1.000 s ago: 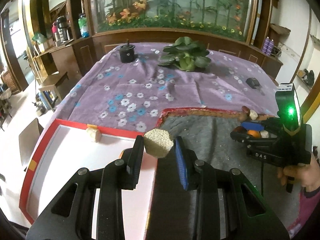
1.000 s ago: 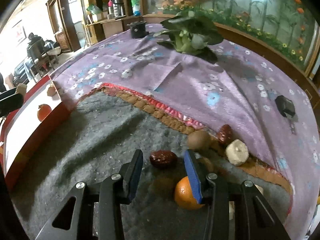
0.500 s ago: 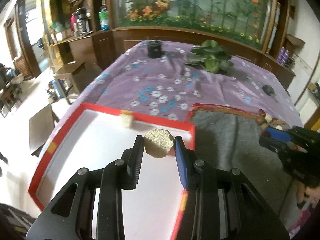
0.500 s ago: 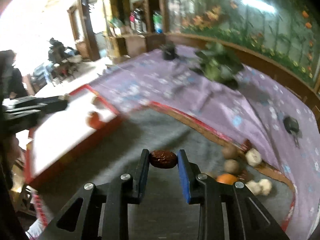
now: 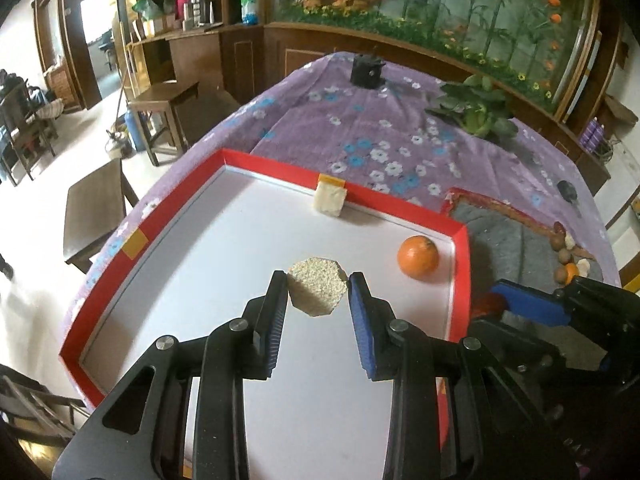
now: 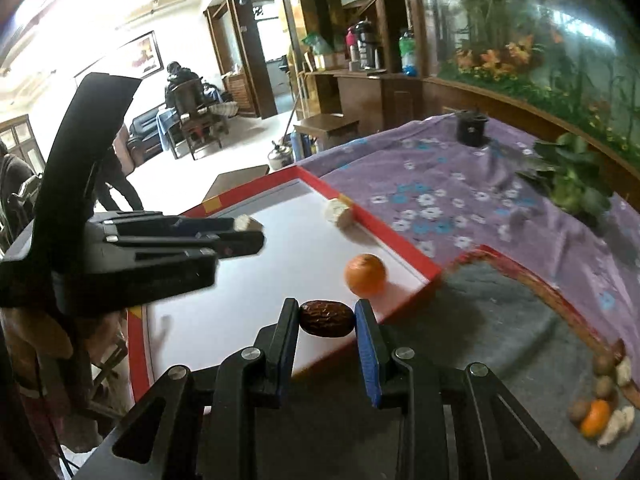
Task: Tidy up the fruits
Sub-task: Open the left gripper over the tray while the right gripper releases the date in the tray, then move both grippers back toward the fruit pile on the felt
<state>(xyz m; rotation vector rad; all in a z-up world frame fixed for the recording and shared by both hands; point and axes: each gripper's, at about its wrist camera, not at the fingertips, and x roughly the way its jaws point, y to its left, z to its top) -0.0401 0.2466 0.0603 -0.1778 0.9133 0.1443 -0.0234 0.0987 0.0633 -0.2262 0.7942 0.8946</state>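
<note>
Both loads have now arrived at the red-rimmed tray rather than the grey mat, which suggests the sorting is at the drop-off step for two pieces at once. The left tongs are clamped on a pale, grainy hexagonal piece, held above the white floor of the tray near its middle; whether it hangs clear or touches the floor cannot be told. The right tongs grip a dark, wrinkled date at the tray's near edge, just short of an orange lying in the tray's corner. A pale cube rests against the tray's far wall. Half a second ago the left tongs were only at the tray's near corner and the right tongs were carrying the date above the grey mat, well apart from the tray; a second ago the date still lay on the mat between open tongs. Since then the left wrist view has swung over the tray, so the orange inside it now shows. A small heap of fruit remains at the far corner of the mat on the table's purple flowered cloth, so the job looks far from finished; the next move is probably to let both pieces go without knocking the orange.
</note>
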